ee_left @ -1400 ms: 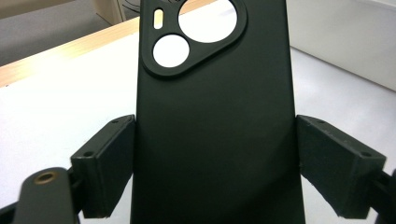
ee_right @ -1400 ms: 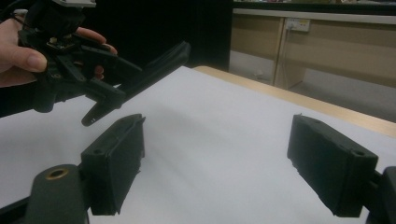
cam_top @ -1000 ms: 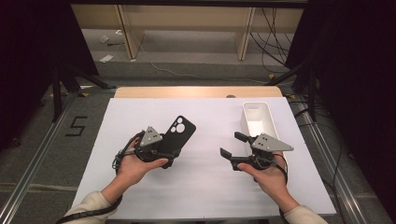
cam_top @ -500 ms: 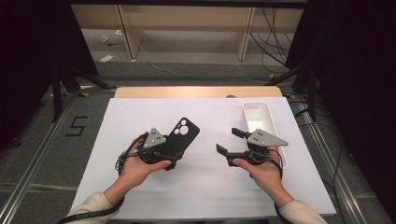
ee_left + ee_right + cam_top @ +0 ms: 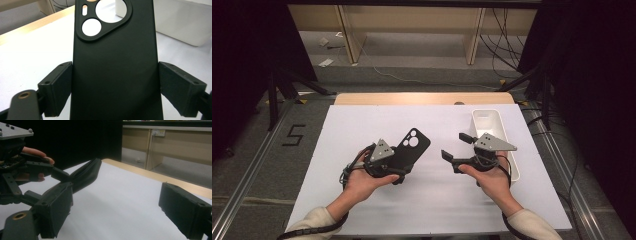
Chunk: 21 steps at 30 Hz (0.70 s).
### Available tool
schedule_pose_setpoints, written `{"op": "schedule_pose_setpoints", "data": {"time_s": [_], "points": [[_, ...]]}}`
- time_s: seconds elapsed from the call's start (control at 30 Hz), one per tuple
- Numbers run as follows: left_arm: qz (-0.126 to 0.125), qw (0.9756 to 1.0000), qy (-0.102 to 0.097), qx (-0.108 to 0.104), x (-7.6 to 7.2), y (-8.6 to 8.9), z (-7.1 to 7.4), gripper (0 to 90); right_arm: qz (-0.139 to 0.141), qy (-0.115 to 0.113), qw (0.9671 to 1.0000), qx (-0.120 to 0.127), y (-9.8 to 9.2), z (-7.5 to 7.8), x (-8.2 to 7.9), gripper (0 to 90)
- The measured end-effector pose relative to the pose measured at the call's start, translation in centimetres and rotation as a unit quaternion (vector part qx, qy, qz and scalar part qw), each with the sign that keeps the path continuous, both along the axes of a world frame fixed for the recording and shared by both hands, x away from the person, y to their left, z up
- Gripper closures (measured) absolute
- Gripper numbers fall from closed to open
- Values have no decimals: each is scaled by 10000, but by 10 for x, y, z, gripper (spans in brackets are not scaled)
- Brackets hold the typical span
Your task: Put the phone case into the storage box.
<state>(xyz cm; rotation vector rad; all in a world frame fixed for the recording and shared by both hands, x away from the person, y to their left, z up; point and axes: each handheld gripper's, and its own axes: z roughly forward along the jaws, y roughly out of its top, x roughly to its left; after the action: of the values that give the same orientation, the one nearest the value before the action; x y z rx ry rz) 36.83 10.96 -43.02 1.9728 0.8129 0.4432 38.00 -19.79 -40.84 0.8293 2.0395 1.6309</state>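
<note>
Squarely between left claw (image 5: pixel 115 87) pads, black phone case (image 5: pixel 115 62).

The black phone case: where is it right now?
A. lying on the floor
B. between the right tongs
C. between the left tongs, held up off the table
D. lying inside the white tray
C: the black phone case sits between the two pads of the left tongs, lifted above the white table.

Lab recording bay: white-covered table (image 5: pixel 362 130) framed by aluminium rails (image 5: pixel 242 200), black curtains (image 5: pixel 247 60) on both sides, floor marker "5" (image 5: pixel 293 135), loose cables (image 5: pixel 497 35), wall socket (image 5: pixel 158 132) behind plywood benches (image 5: pixel 412 15).
</note>
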Motion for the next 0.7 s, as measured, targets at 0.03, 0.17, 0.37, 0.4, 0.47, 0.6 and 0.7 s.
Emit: {"op": "schedule_pose_setpoints", "data": {"time_s": [0.03, 0.17, 0.37, 0.4, 0.47, 0.6, 0.7], "points": [[-10, 10000, -2, 3, 0, -1, 0, 152, 2, 1, 10000, -8, 1, 0, 1, 127], [-47, 10000, 1, -3, -1, -4, 0, 152, 0, 15, 10000, 30, 4, 1, 3, 122], [-96, 10000, -11, 1, -3, -8, 0, 152, 37, 59, 10000, 64, 9, 3, 7, 122], [-99, 10000, -8, -2, -3, -9, 0, 152, 51, 80, 9999, 64, 10, 3, 8, 122], [-120, 9999, -7, 6, -4, -11, 0, 152, 72, 98, 9999, 82, 13, 2, 10, 122], [-154, 9999, -26, 11, -4, -15, 0, 152, 100, 142, 9998, 86, 19, 2, 13, 123], [-191, 9998, -17, 10, -5, -18, 0, 152, 127, 183, 9997, 92, 22, 1, 16, 122]]}}
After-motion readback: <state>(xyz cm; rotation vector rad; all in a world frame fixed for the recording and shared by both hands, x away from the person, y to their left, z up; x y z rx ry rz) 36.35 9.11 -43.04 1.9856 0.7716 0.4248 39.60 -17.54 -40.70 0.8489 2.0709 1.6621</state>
